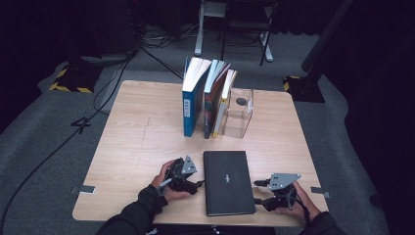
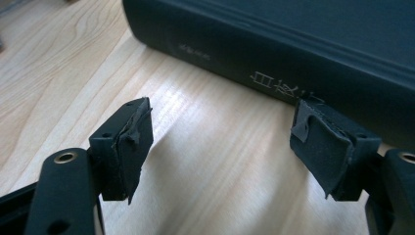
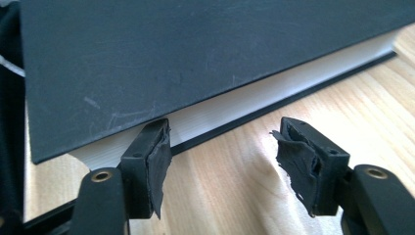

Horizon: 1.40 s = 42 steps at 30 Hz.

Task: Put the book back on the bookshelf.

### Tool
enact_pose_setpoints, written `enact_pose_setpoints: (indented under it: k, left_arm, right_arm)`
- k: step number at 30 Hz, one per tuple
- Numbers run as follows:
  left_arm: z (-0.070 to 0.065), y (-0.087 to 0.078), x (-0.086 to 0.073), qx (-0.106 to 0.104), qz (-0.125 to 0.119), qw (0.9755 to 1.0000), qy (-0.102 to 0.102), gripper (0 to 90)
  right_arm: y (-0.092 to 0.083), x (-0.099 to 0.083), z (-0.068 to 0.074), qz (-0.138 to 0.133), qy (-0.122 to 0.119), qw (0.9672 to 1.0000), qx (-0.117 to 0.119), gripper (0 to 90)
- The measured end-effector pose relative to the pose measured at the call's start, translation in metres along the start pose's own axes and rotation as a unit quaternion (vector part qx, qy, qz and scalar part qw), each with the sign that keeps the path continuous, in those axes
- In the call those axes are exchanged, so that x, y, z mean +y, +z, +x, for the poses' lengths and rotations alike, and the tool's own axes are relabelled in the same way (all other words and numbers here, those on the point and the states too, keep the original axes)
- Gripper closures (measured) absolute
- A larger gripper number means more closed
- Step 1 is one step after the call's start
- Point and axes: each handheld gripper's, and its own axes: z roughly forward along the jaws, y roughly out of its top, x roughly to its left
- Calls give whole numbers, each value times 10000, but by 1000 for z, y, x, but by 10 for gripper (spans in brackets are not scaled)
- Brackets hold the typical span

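A thick black book (image 1: 228, 181) lies flat on the wooden table (image 1: 137, 142), near its front edge. My left gripper (image 1: 198, 184) sits just left of the book and points at its spine. In the left gripper view the spine (image 2: 293, 54) carries pale lettering, and the left gripper (image 2: 222, 127) stands open over bare wood, one pad close to the spine. My right gripper (image 1: 258, 192) is at the book's right side. In the right gripper view the right gripper (image 3: 220, 147) is open, and one fingertip (image 3: 149, 147) lies against the white page edge (image 3: 244, 103) below the cover (image 3: 171, 58).
Three books (image 1: 208, 98) stand upright in a row at the table's middle back, leaning on a clear plastic bookend (image 1: 240, 112) to their right. Small metal tabs (image 1: 86, 189) stick out at the table's front corners. Cables and stands cover the floor beyond.
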Motion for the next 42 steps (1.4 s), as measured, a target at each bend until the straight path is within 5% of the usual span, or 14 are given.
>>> enact_pose_setpoints:
  k: [4, 12, 20, 26, 42]
  left_arm:
    - [8, 8, 8, 46, 1, 9998, -178, 276]
    - [15, 14, 14, 105, -15, 9998, -188, 296]
    - [16, -1, -2, -125, 36, 9997, -190, 248]
    - [13, -15, -16, -423, 38, 9990, 117, 248]
    - [-7, -37, -37, -414, 40, 9990, 165, 256]
  right_arm:
    - [2, 3, 4, -16, -82, 10000, 26, 347]
    - [8, 9, 13, -90, -129, 9997, -182, 289]
    - [9, 13, 19, -197, -131, 9992, -329, 288]
    - [8, 16, 20, -316, -106, 9987, -379, 284]
    - [2, 25, 21, -720, 129, 9963, -446, 288]
